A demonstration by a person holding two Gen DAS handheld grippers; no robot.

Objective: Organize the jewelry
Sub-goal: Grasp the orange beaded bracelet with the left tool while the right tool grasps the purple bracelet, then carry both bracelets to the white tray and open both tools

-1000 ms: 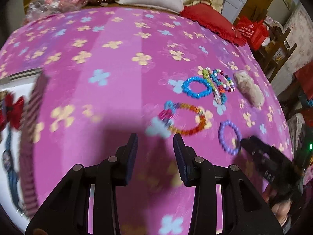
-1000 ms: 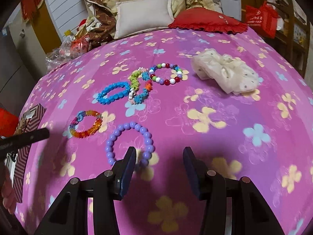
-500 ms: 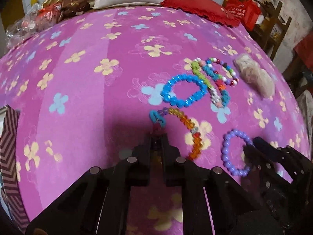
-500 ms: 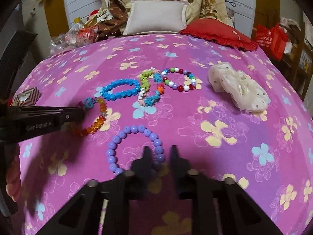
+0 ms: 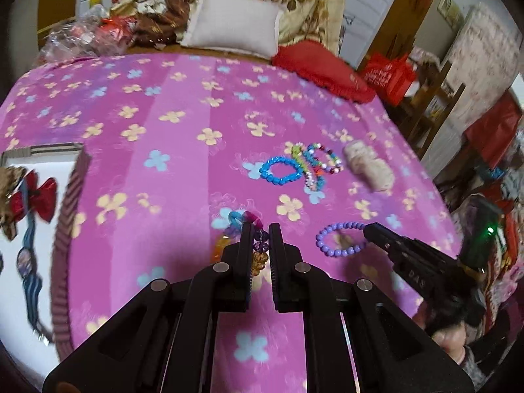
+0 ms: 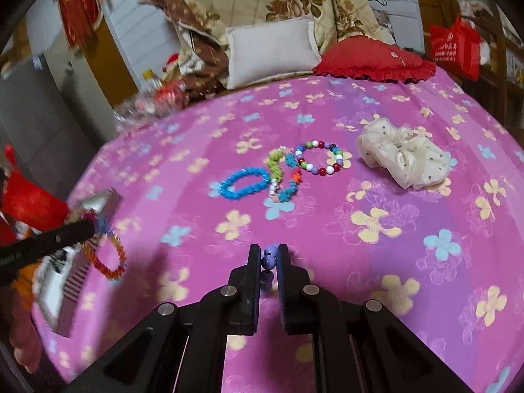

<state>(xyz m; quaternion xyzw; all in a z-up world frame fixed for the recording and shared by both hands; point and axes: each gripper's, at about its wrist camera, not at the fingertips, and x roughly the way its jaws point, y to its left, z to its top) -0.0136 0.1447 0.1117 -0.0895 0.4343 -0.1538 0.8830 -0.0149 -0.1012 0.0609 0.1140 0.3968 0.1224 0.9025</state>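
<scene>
My left gripper (image 5: 261,229) is shut on a rainbow bead bracelet (image 5: 258,249) and holds it above the pink flowered bedspread; the bracelet hangs from it in the right wrist view (image 6: 109,255). My right gripper (image 6: 269,252) is shut on a purple bead bracelet (image 6: 268,260), which the left wrist view shows lifted (image 5: 339,239). A blue bracelet (image 6: 244,183), a green-and-blue charm bracelet (image 6: 281,177) and a mixed-colour bead bracelet (image 6: 319,159) lie together mid-bed. A striped jewelry box (image 5: 67,229) with a white inside stands at the left.
A cream scrunchie (image 6: 404,157) lies right of the bracelets. A red bow (image 5: 36,198) and other pieces lie inside the box. A white pillow (image 6: 271,50) and a red cushion (image 6: 373,60) sit at the bed's far end. A red bag (image 6: 455,47) stands far right.
Both grippers, shut on their bracelets half a second ago, have lifted them off the bedspread. The left gripper has swung left toward the box.
</scene>
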